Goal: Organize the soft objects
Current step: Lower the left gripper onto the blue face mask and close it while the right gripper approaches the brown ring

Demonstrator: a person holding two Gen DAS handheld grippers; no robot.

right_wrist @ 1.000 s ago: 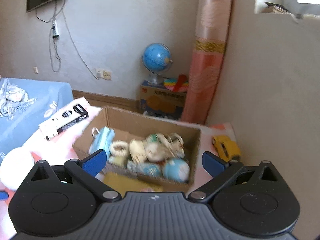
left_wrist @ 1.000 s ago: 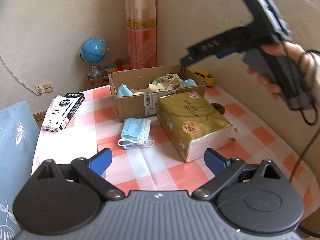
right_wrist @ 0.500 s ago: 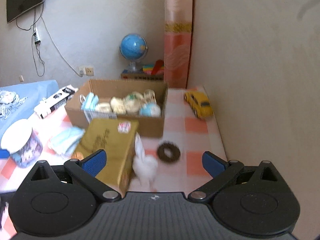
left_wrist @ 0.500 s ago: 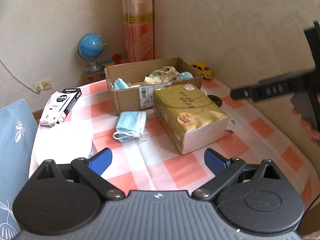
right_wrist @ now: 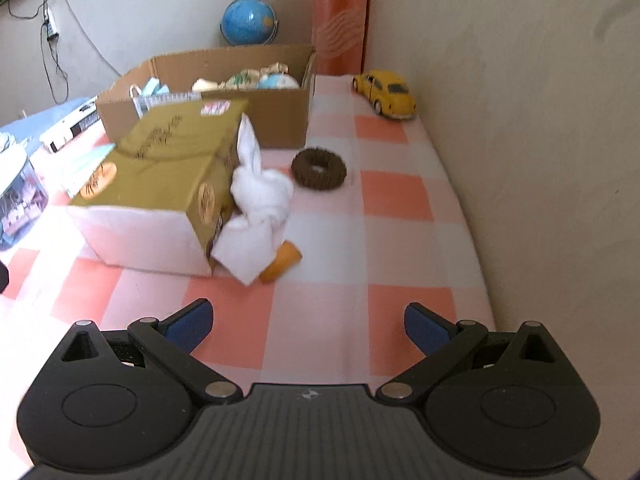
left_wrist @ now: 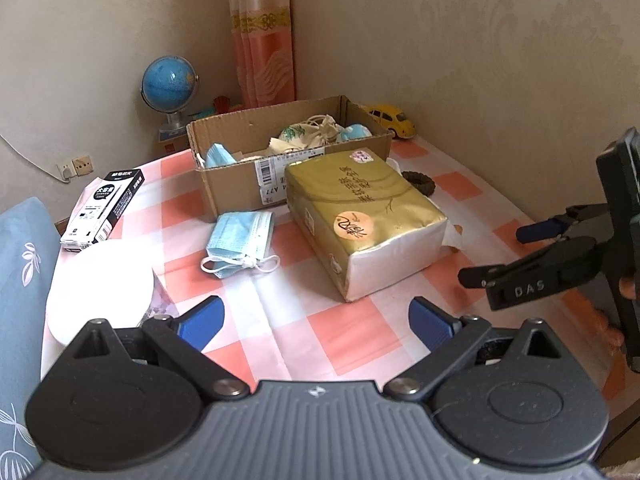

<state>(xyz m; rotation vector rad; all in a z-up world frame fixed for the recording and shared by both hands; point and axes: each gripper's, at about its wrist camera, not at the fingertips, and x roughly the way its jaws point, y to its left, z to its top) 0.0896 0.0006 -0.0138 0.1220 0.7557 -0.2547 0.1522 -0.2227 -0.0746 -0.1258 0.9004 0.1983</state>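
Observation:
A cardboard box (left_wrist: 240, 184) at the back of the checked table holds masks and soft pouches; it also shows in the right wrist view (right_wrist: 280, 112). A blue face mask (left_wrist: 240, 240) lies in front of it. A gold tissue pack (left_wrist: 360, 216) lies beside the mask. A white plush toy (right_wrist: 260, 208) with an orange foot leans on the pack's right side (right_wrist: 160, 168). A brown scrunchie (right_wrist: 319, 168) lies behind the toy. My left gripper (left_wrist: 316, 320) is open and empty, near the table's front edge. My right gripper (right_wrist: 306, 326) is open and empty, in front of the toy.
A yellow toy car (right_wrist: 386, 94) stands by the wall at the back right. A black and white carton (left_wrist: 102, 210) and a white-lidded jar (left_wrist: 100, 284) are at the left. A globe (left_wrist: 168, 88) stands behind the table. The wall runs close along the right edge.
My right gripper has come down from above the box and pulled back to the front right, low over the table. The left gripper has shifted slightly back.

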